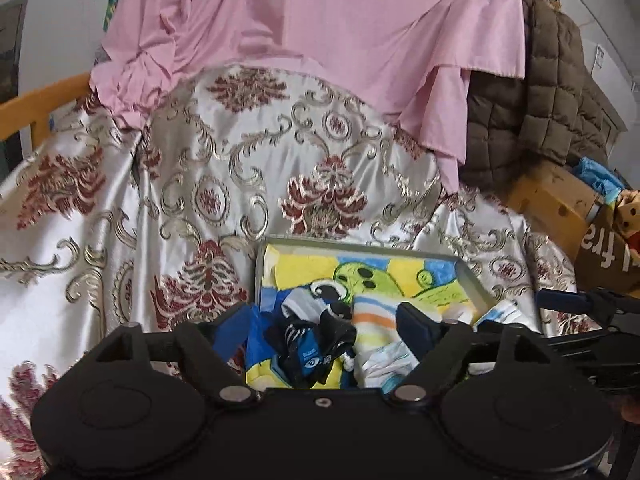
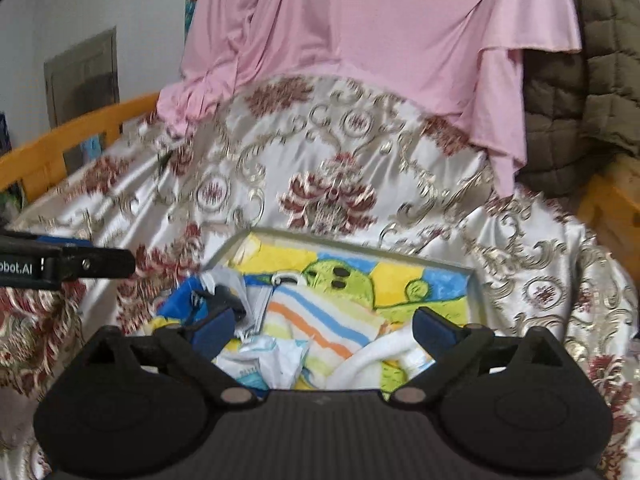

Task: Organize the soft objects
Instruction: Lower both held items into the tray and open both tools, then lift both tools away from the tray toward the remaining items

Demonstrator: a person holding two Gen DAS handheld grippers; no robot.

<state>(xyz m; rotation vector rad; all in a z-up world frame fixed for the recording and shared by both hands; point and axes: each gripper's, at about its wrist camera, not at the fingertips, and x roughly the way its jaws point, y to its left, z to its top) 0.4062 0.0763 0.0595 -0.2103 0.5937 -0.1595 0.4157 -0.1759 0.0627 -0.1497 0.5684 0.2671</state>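
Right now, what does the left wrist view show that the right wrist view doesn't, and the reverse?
Only the left wrist view shows the cardboard box at the right edge, a dark blue and black sock bundle in the tray, and the right gripper from the side.

Only the right wrist view shows a grey wall panel and the left gripper entering from the left.

Both show the tray holding a cartoon towel and striped cloth, on the floral satin bedspread, with pink fabric draped behind and a brown quilted coat.

Bed (image 1: 44, 98): patterned satin cover (image 1: 192, 168), box (image 1: 476, 284) on it.
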